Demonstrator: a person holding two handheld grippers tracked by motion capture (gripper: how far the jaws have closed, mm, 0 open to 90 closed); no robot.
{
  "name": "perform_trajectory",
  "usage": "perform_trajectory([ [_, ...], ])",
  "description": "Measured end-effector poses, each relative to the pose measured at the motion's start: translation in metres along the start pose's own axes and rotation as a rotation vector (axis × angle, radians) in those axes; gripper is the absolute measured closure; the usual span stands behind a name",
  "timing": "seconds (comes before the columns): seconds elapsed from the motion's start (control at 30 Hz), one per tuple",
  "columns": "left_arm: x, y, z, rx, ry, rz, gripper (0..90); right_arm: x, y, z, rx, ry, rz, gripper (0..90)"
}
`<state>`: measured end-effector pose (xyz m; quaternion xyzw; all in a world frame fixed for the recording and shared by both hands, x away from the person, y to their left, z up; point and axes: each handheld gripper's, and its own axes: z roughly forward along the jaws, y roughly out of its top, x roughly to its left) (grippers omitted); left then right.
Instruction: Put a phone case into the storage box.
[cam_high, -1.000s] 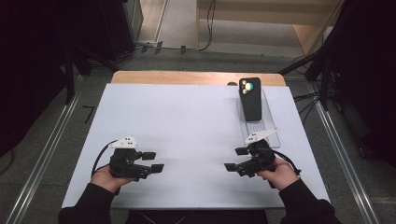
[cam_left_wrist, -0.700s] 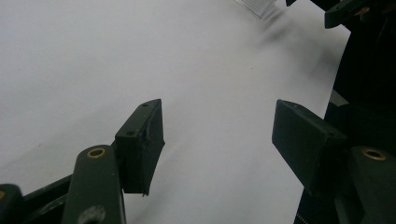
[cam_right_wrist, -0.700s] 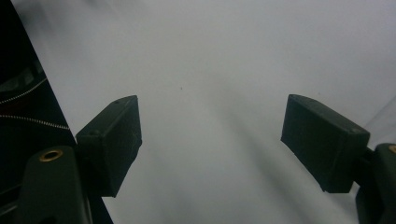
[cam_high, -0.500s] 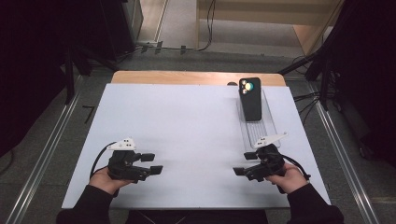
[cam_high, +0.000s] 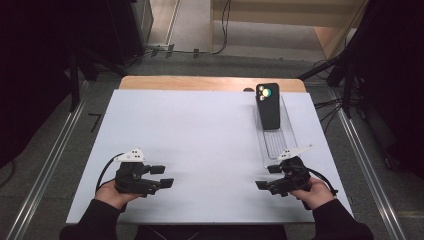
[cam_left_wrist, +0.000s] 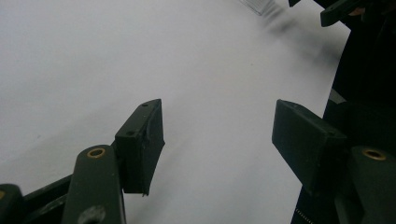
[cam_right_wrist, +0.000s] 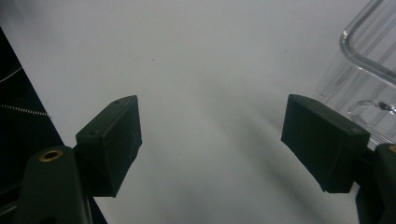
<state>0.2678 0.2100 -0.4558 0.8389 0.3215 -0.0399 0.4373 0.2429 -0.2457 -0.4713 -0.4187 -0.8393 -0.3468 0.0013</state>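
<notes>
High view has both grippers low over the near edge of the white tabletop (cam_high: 210, 130), each in one of the person's hands: the left gripper (cam_high: 165, 176) at the near left, the right gripper (cam_high: 266, 177) at the near right, both with fingers parted and nothing between them. The thing nearest the work is a dark phone (cam_high: 267, 106), back side up with its camera cluster showing, resting on the far end of a clear tray (cam_high: 280, 145) at the right side of the tabletop, well apart from the left gripper and nearer to the right one. Right gripper view shows that tray's transparent rim (cam_right_wrist: 369, 60) just beside the right finger (cam_right_wrist: 322, 140), with bare tabletop between the two pads. My reading is that the work is at the approach stage, nothing yet grasped; the next move would call for the right gripper to travel forward along the tray and line its parted fingers across the phone's narrow sides. No brand, label or writing is legible anywhere.
</notes>
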Motion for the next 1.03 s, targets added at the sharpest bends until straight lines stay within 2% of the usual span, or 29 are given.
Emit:
perform_trajectory([
  [0.3,0.0005,0.0005,0.0026,0.006,-0.01,0.0,34.0,-0.005,-0.0001,0.0013,-0.003,-0.008,0.01,18.5],
  [0.87,0.0015,0.0005,0.0033,0.012,-0.013,-0.003,34.0,-0.0054,-0.0002,0.0022,0.009,-0.016,0.011,18.5],
  [1.03,0.0016,0.0006,0.0034,0.015,-0.013,-0.003,34.0,-0.0043,-0.0002,0.0017,-0.01,-0.02,-0.001,18.3],
])
